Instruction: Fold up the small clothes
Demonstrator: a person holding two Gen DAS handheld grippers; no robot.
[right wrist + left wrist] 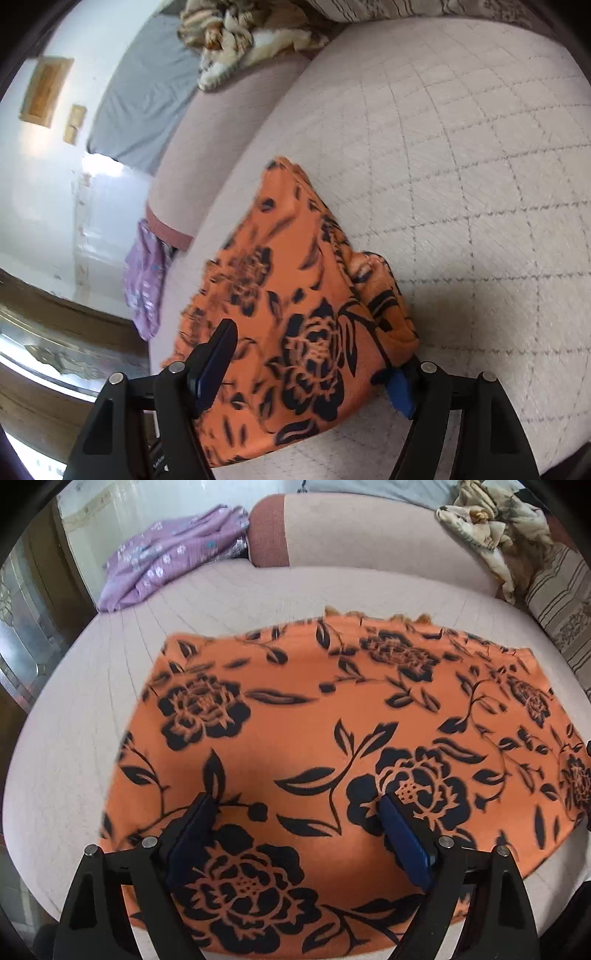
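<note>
Orange garment (pixel 325 738) with black flower and leaf print, lying mostly flat on pale quilted cushion (pixel 66 738); far edge slightly frayed or ruffled. Left gripper (pixel 299 805) hangs over its near part, jaws wide apart, nothing between the pads, cloth spreads beyond both fingers. Right gripper (pixel 314 358) straddles a bunched, folded-over corner of the same garment (pixel 295 295); jaws open fairly wide, cloth between them, right blue pad (pixel 400 391) tucked under the fold; can't tell if it presses. Purple floral cloth (pixel 166 561) well beyond fingertips.
</note>
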